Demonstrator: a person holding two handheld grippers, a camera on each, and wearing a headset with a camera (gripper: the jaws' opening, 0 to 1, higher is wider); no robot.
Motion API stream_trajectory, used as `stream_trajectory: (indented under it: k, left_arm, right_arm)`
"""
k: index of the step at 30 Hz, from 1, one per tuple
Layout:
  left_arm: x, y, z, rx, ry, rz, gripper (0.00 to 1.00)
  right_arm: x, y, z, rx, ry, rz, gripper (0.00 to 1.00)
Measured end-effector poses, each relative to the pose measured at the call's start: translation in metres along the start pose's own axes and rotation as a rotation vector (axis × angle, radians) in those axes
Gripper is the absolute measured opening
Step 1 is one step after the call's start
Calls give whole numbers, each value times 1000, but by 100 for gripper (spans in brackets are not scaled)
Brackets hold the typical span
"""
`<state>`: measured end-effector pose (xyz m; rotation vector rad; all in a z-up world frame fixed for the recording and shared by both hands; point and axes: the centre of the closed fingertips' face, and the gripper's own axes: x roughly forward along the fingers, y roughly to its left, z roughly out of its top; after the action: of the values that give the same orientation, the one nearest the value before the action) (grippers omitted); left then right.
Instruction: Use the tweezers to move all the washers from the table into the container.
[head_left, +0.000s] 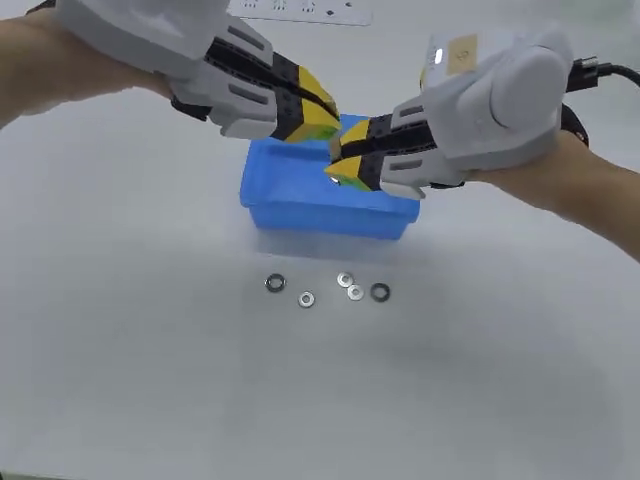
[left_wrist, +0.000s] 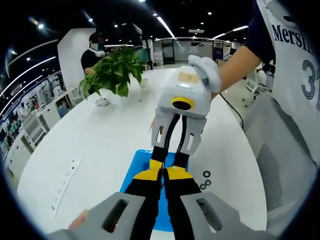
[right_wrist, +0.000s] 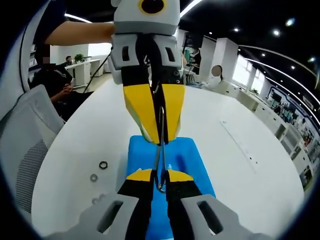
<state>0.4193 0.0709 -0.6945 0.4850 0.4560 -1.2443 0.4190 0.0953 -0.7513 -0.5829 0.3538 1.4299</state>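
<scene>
A blue container (head_left: 320, 218) sits mid-table; both grippers meet tip to tip above it. My left gripper (head_left: 318, 118) comes in from the upper left, my right gripper (head_left: 345, 172) from the right. In the right gripper view, thin metal tweezers (right_wrist: 161, 150) run from my right gripper's (right_wrist: 160, 176) shut jaws up into the left gripper's (right_wrist: 159, 139) shut yellow jaws, over the container (right_wrist: 187, 160). In the left gripper view my own jaws (left_wrist: 163, 172) are pressed together facing the right gripper (left_wrist: 167, 161). Several washers (head_left: 306, 298) lie on the table in front of the container, also washers (right_wrist: 103, 165) and washers (left_wrist: 206, 174).
A power strip (head_left: 300, 8) lies at the table's far edge. A potted plant (left_wrist: 115, 70) stands at the far end, with a person (left_wrist: 95, 50) behind it. A mesh chair (right_wrist: 20, 150) stands beside the table.
</scene>
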Motion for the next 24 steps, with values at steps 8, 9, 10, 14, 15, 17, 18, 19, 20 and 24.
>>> stream_trajectory:
  k: [8, 9, 10, 14, 15, 17, 18, 19, 20, 24]
  left_arm:
    - [11, 1, -19, -35, 24, -14, 6]
    - [11, 0, -19, -35, 25, -15, 6]
    - [12, 1, -19, -37, 26, -15, 6]
    - [14, 0, -20, -46, 29, -18, 6]
    - [15, -1, -20, -40, 31, -19, 6]
    - [15, -2, -18, -44, 29, -22, 6]
    - [15, -2, -18, -46, 29, -23, 6]
    - [15, -2, -18, -46, 29, -23, 6]
    - [15, -3, -18, -43, 31, -23, 6]
    - [15, -4, -16, -38, 35, -26, 7]
  right_arm:
    - [12, 3, -16, 26, 17, 23, 10]
    - [13, 3, -17, 27, 16, 24, 10]
    - [13, 3, -17, 30, 15, 23, 10]
    - [13, 3, -20, 36, 19, 25, 10]
    - [13, 3, -21, 36, 20, 25, 10]
    - [13, 2, -21, 42, 16, 25, 10]
    - [13, 2, -22, 39, 17, 26, 10]
    - [13, 2, -22, 38, 17, 25, 10]
    - [13, 2, -22, 38, 18, 25, 10]
    - [12, 2, -20, 16, 26, 11, 10]
